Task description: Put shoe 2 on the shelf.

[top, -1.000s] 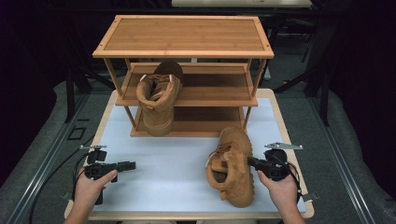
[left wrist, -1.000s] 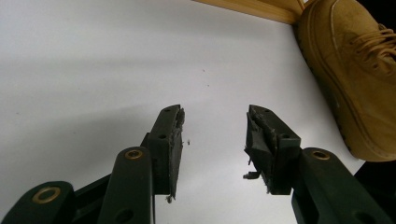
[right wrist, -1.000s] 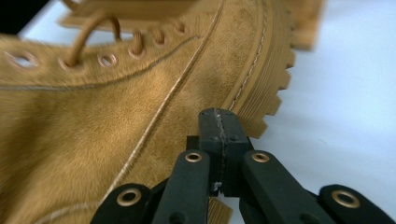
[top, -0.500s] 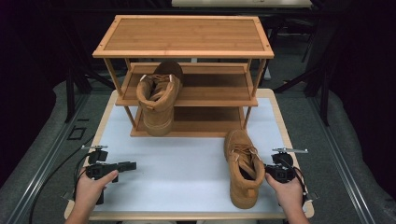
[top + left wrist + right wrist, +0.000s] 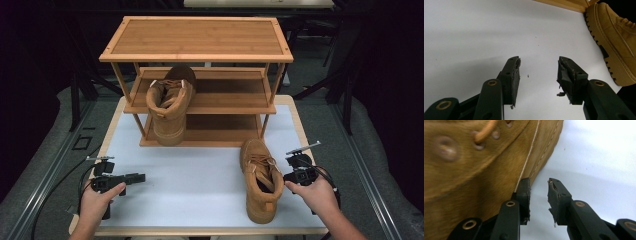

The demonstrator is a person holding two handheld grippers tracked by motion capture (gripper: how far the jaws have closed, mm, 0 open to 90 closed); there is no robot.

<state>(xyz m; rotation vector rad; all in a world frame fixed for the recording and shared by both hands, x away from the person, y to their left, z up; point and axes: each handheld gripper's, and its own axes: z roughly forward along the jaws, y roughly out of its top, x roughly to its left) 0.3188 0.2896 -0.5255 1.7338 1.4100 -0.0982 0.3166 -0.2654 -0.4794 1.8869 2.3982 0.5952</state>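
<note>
Tan suede boot [image 5: 260, 180] stood upright on its sole on the white table [image 5: 190, 175], toe toward the rack; a second before it had lain tipped on its side against the right gripper [image 5: 299, 176]. Right gripper sat just beside the boot's outer side, its jaws having just been opening, nothing between them; in the right gripper view one jaw lay close against the suede, the other over bare tabletop. Right hand [image 5: 315, 192] had backed off slightly from the boot. Left gripper [image 5: 131, 178] was unchanged at the table's near left, well apart from the boot, jaws wide and opening a bit further, holding nothing. Second boot [image 5: 170, 102] hadn't moved, sitting on the middle shelf of the bamboo shoe rack [image 5: 197, 37], heel hanging over the front edge. Table had a light wood rim. Dark room around, grey floor, black stands behind.
</note>
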